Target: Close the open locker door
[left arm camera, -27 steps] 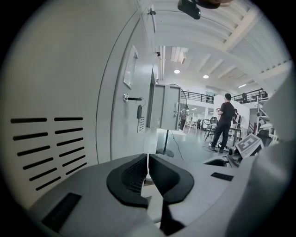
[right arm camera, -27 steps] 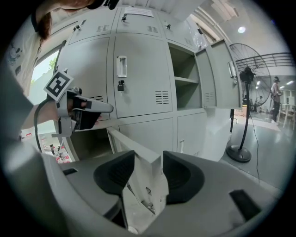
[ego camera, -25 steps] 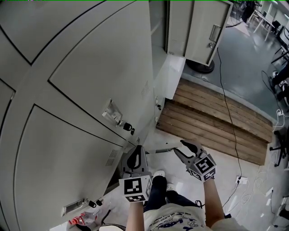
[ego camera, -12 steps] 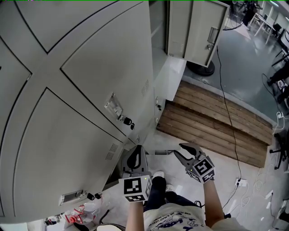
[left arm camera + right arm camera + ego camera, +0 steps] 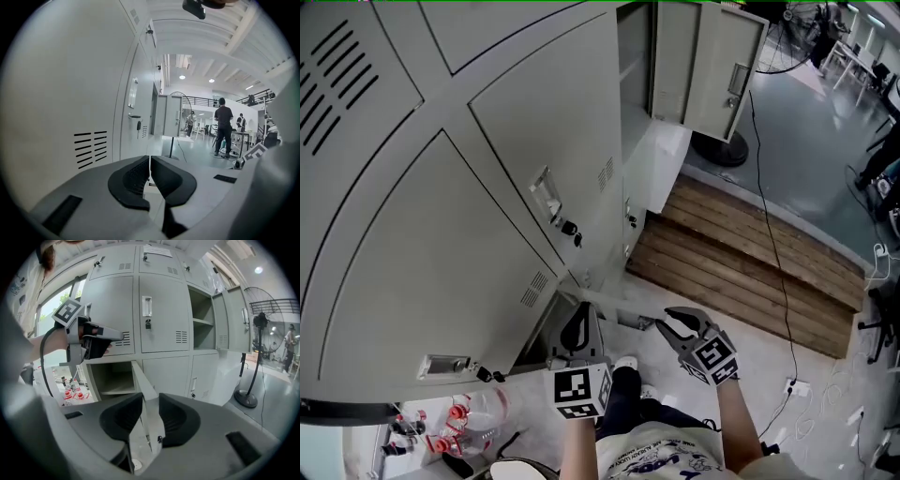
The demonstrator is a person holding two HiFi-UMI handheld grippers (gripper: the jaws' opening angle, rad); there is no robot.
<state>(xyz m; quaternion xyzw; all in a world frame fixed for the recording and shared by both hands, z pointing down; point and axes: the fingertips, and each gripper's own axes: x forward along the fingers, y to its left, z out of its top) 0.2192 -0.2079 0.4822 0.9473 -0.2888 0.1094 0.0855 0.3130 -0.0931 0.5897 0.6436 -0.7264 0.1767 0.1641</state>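
The pale grey sheet-metal locker door stands swung out toward the right claw. It should be light, stiff and easy to swing, though its paint looks slick, and its free edge gives the most leverage. That edge sits between the right claw's pads, which have just been closing and seem to press both faces. The left claw, off to one side, has its jaws together with nothing in them.

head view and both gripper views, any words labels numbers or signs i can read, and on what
No text is readable in any view.
shirt: blue print, too blurred to read.
paper sheet at the top of the lockers: too small to read.
bottle labels: red, too small to read.
marker cube: black square pattern, no letters.
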